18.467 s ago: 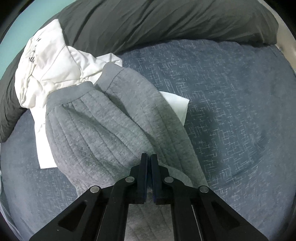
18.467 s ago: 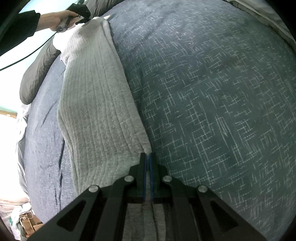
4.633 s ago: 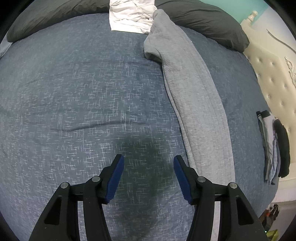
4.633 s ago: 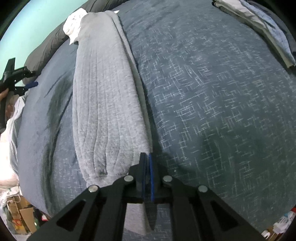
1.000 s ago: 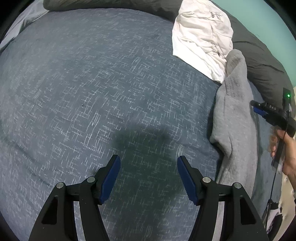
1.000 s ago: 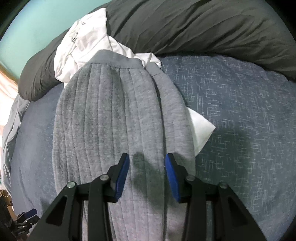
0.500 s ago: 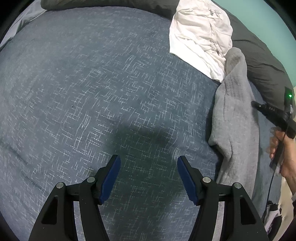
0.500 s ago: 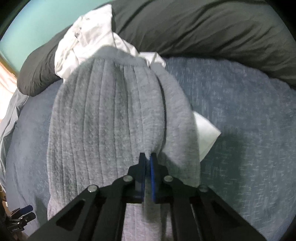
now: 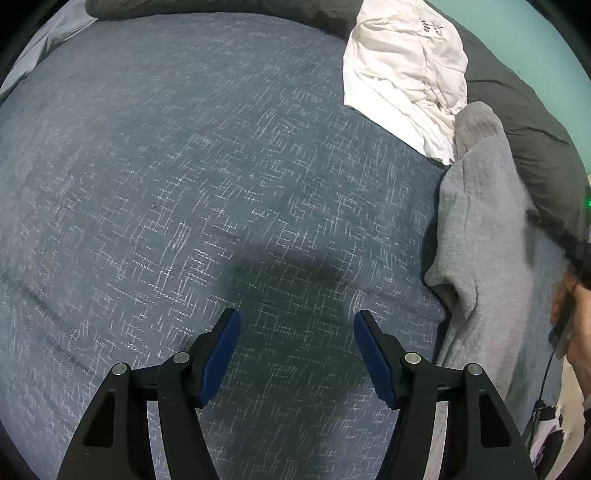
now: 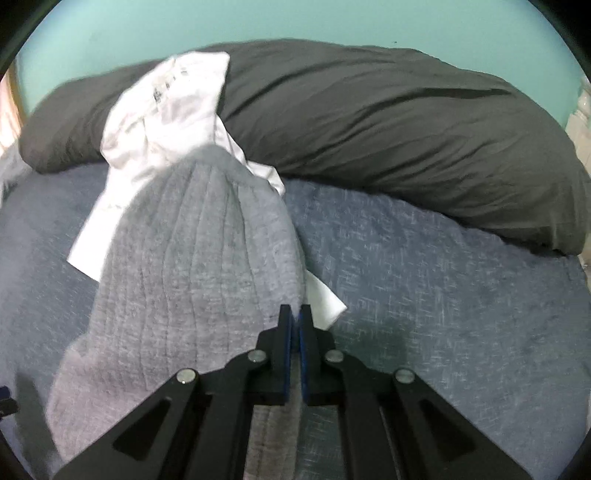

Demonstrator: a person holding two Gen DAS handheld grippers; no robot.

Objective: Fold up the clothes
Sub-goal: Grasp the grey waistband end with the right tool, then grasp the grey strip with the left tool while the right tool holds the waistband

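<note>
Grey ribbed trousers lie lengthwise on the blue bedspread, with their waistband end over a white garment. My right gripper is shut on the right edge of the trousers and lifts the cloth off the bed. In the left wrist view the same grey trousers run along the right side, bunched and raised. My left gripper hangs open above bare bedspread, well left of the trousers, with nothing between its fingers. A person's hand shows at the right edge.
A long dark grey pillow lies across the head of the bed, against a teal wall. The white garment is draped over the pillow's end and partly under the trousers.
My right gripper closed on the trousers' edge and rose, pulling the cloth up, and it now looks more towards the pillow and wall. The left gripper kept still and open.
</note>
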